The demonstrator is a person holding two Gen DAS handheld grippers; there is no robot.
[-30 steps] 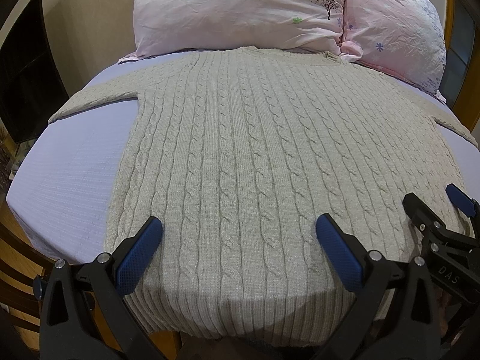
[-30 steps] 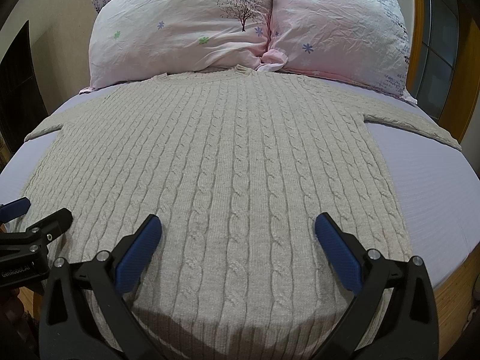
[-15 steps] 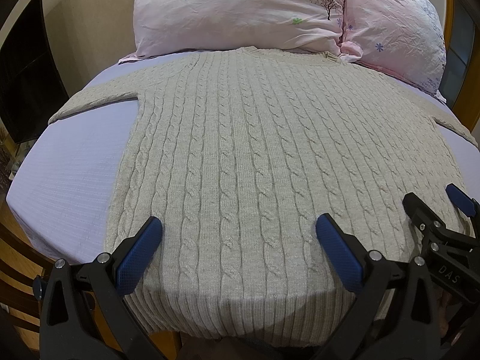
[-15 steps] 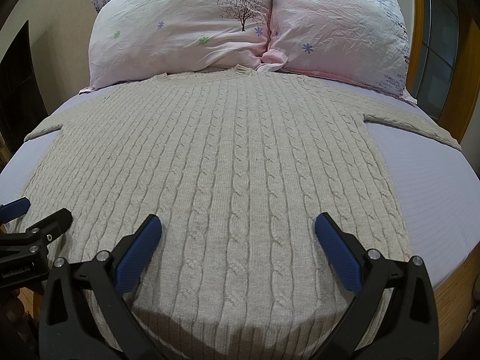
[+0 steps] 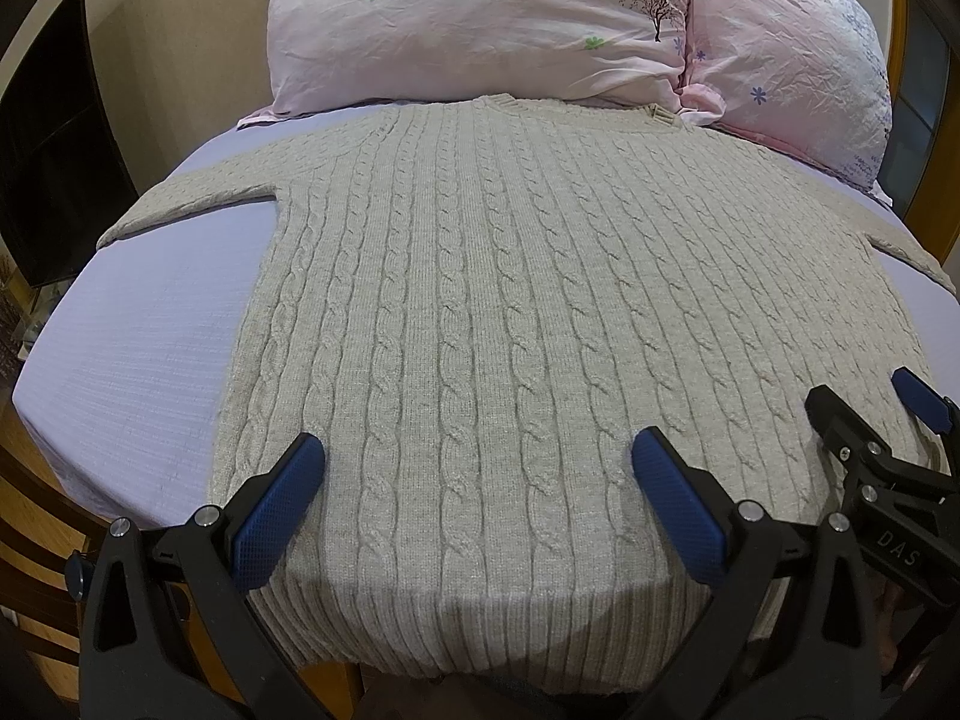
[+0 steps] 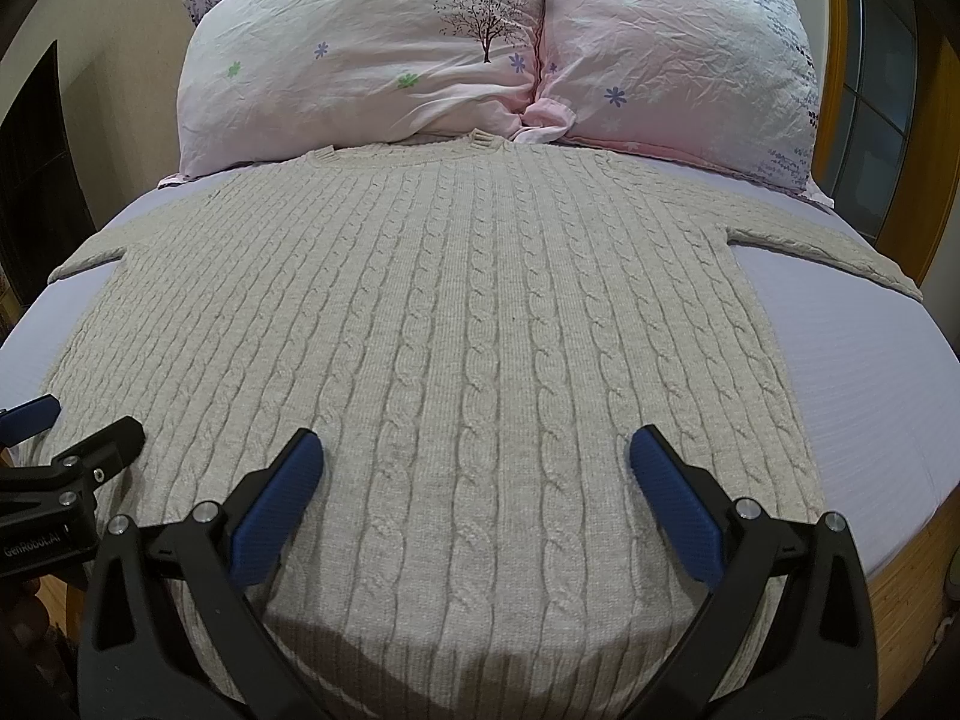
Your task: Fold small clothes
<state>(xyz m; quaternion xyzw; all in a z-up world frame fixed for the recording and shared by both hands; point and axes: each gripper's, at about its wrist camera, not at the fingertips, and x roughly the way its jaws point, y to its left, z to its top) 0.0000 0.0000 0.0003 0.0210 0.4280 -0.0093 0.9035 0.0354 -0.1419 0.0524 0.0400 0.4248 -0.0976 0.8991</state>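
A beige cable-knit sweater (image 5: 510, 300) lies flat on the bed, neck toward the pillows, sleeves spread to both sides, hem hanging over the near edge. It also shows in the right wrist view (image 6: 456, 330). My left gripper (image 5: 477, 456) is open and empty above the hem, left of centre. My right gripper (image 6: 474, 456) is open and empty above the hem, right of centre. The right gripper shows at the right edge of the left wrist view (image 5: 864, 414). The left gripper shows at the left edge of the right wrist view (image 6: 78, 420).
A lavender bed sheet (image 5: 138, 348) covers the mattress (image 6: 870, 372). Two pink floral pillows (image 5: 480, 24) (image 6: 678, 54) lie at the head. A wooden bed frame (image 6: 900, 570) shows at the right. A dark screen (image 5: 54, 180) stands at the left.
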